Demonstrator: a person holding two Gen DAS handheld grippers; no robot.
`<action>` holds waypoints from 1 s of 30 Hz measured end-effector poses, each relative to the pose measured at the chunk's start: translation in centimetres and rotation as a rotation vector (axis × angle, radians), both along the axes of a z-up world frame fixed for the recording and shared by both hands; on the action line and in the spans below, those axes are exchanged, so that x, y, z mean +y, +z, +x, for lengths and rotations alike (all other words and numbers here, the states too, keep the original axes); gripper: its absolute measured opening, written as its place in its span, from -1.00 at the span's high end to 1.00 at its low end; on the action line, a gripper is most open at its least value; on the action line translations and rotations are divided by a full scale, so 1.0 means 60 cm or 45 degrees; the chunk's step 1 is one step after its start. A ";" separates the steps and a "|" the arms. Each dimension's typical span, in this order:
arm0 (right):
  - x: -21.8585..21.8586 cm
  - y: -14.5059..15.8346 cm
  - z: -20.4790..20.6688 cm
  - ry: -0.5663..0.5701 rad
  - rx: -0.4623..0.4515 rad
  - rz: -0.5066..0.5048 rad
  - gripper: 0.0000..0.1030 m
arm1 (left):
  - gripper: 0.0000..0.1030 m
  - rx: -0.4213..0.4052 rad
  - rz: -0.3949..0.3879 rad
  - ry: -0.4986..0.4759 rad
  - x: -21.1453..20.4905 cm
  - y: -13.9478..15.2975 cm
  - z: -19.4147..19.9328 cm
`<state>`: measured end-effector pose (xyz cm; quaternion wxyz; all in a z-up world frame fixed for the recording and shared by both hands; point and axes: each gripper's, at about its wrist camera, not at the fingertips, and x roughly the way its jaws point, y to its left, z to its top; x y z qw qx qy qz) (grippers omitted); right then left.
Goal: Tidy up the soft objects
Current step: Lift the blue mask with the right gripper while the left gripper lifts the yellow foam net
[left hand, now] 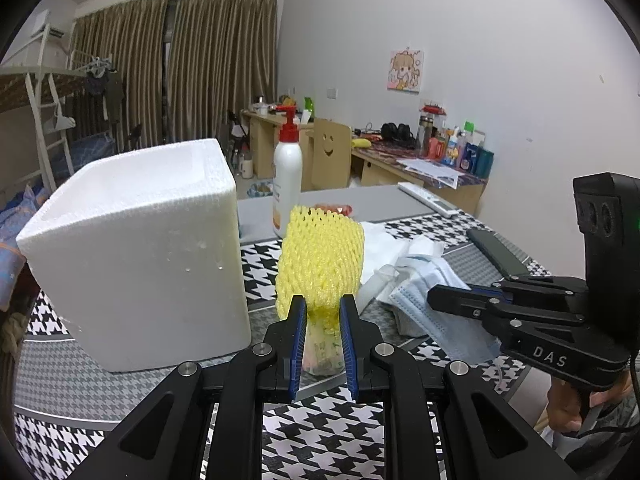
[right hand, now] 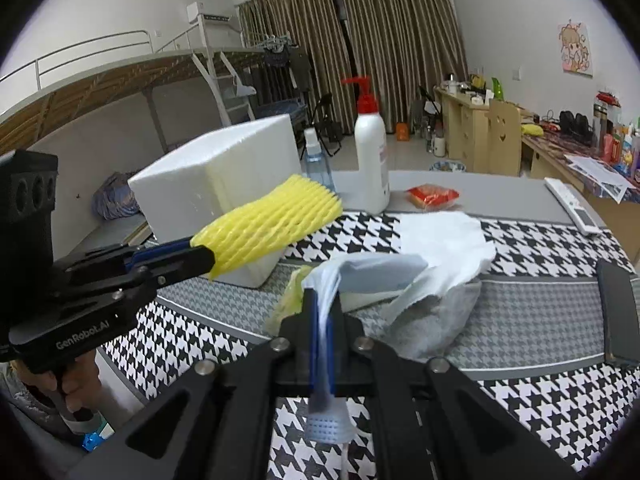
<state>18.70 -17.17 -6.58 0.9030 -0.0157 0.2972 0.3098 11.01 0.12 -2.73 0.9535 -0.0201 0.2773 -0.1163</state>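
Observation:
My left gripper (left hand: pixel 322 307) is shut on the lower end of a yellow foam net sleeve (left hand: pixel 320 258), held up above the table beside a white styrofoam box (left hand: pixel 132 248). In the right wrist view the same left gripper (right hand: pixel 202 252) shows at the left with the yellow foam net sleeve (right hand: pixel 272 222) sticking out toward the styrofoam box (right hand: pixel 224 176). My right gripper (right hand: pixel 322 300) is shut on a light blue face mask (right hand: pixel 376 276), lifted off the pile. In the left wrist view the right gripper (left hand: pixel 434 300) sits over the face mask (left hand: pixel 436 304).
White tissues (right hand: pixel 444 240) and a grey cloth (right hand: pixel 436 324) lie on the houndstooth tablecloth (right hand: pixel 540 396). A white pump bottle (right hand: pixel 370 160), a spray bottle (right hand: pixel 316 160), a red packet (right hand: pixel 432 194), a remote (right hand: pixel 572 206) and a black phone (right hand: pixel 618 312) are nearby. A hand (right hand: pixel 76 388) holds the left gripper.

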 end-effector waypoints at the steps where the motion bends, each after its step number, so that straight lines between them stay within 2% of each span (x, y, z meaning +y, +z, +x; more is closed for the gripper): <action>1: -0.003 0.004 -0.001 -0.004 -0.007 0.006 0.88 | 0.64 -0.003 -0.001 0.001 0.000 0.002 0.000; 18: -0.014 0.080 -0.018 -0.031 -0.159 0.083 0.88 | 0.64 -0.113 -0.018 0.020 0.022 0.058 -0.022; 30: -0.002 0.112 -0.013 -0.032 -0.226 0.106 0.88 | 0.64 -0.159 -0.018 0.046 0.037 0.084 -0.023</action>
